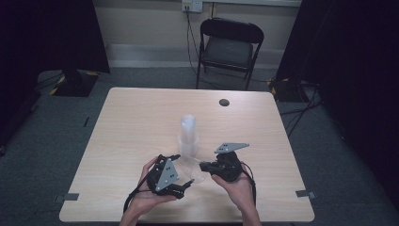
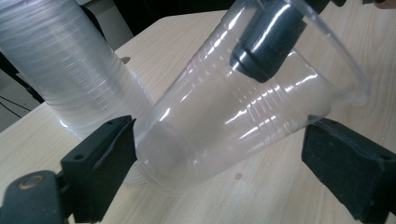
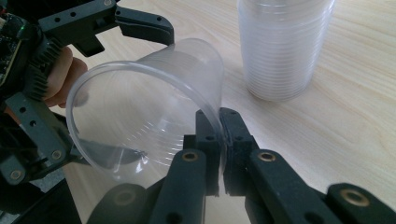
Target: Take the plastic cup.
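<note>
Clear plastic cup (image 3: 154,98), tipped sideways (rim pinched), beside cup stack (image 3: 280,46)

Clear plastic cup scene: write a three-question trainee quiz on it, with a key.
1. True or false: the right hand-held gripper pinches the wall of the single clear cup at its rim.
2. Multiple choice: the left hand-held gripper has its jaws A) clamped on the cup, B) open on either side of the cup, C) closed on the stack.
3. What stands upright on the table beyond the held cup?

Key: 1 true; 2 B; 3 the stack of clear cups.
</note>
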Demonstrator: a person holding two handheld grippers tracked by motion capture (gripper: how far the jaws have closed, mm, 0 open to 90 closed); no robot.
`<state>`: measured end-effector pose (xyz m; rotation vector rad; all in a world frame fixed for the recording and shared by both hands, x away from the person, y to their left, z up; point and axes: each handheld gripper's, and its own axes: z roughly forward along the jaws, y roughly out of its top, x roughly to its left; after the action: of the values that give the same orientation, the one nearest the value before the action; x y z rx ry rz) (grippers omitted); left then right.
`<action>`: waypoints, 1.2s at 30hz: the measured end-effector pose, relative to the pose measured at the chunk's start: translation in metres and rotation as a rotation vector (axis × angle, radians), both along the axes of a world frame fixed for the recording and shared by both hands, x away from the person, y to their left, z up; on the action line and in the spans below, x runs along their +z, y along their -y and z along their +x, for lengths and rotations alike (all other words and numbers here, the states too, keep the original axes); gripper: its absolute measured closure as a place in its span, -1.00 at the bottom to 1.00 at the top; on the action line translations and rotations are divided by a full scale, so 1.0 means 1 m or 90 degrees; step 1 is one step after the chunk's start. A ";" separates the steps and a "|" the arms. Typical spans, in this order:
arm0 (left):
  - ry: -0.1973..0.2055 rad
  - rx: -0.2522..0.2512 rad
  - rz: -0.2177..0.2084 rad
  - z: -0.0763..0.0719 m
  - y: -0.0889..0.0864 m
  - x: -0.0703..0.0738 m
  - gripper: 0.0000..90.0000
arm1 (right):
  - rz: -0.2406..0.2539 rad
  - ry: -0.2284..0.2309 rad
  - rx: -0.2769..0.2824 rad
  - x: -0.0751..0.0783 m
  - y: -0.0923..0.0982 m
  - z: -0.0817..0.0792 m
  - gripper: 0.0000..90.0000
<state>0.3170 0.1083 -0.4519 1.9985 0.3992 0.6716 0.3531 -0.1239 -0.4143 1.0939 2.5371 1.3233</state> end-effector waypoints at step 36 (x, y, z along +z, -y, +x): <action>0.019 -0.049 0.028 -0.008 0.022 -0.010 -0.46 | -0.032 -0.065 0.010 -0.008 -0.017 0.012 0.93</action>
<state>0.3095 0.0863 -0.4620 2.0314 0.2902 0.6668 0.3651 -0.1073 -0.4222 1.1639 2.6408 1.2298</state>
